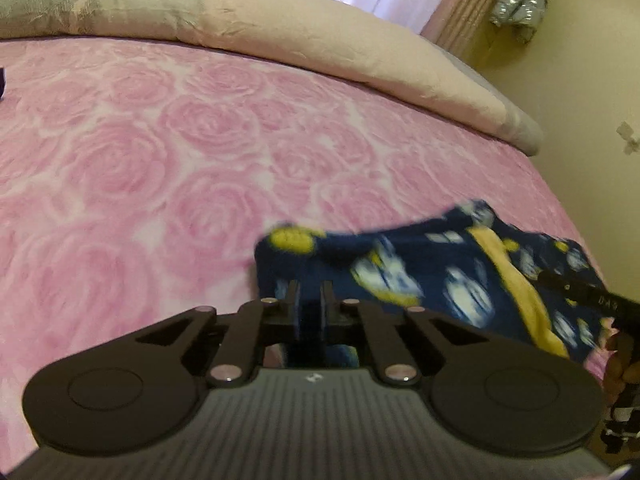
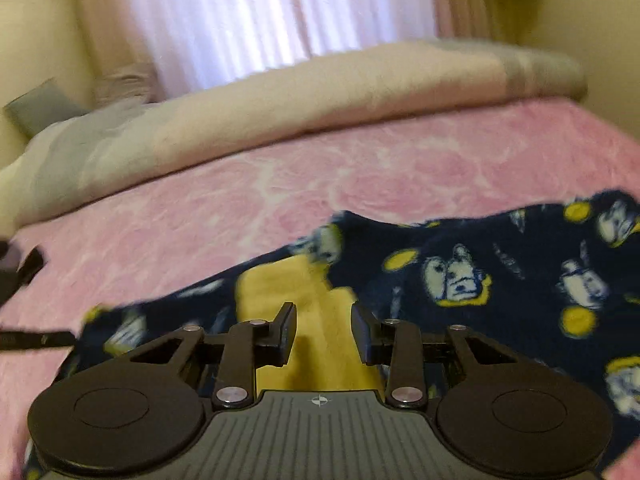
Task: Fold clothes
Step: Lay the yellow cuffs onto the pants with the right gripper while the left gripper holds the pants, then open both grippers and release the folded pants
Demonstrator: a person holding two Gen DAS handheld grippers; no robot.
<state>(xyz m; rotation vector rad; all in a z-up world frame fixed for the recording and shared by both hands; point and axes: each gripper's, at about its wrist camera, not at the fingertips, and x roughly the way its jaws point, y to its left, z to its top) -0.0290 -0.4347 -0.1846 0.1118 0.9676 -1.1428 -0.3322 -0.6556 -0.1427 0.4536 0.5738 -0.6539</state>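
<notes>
A navy fleece garment (image 1: 420, 264) printed with white cartoon figures and yellow spots lies rumpled on the bed, with a yellow band (image 1: 516, 280) running across it. My left gripper (image 1: 310, 292) is shut on the garment's near left edge, and dark blue cloth fills the narrow gap between its fingers. In the right wrist view the same garment (image 2: 460, 272) spreads to the right. My right gripper (image 2: 322, 316) stands open just above the yellow band (image 2: 280, 284), with nothing pinched between its fingers. Both views are blurred by motion.
A pink rose-patterned bedspread (image 1: 160, 168) covers the bed. A rolled beige duvet (image 1: 280, 28) lies along the far side under pale curtains (image 2: 248, 12). The bed's right edge meets a cream wall (image 1: 592, 92). A hand (image 1: 618, 364) shows at the right.
</notes>
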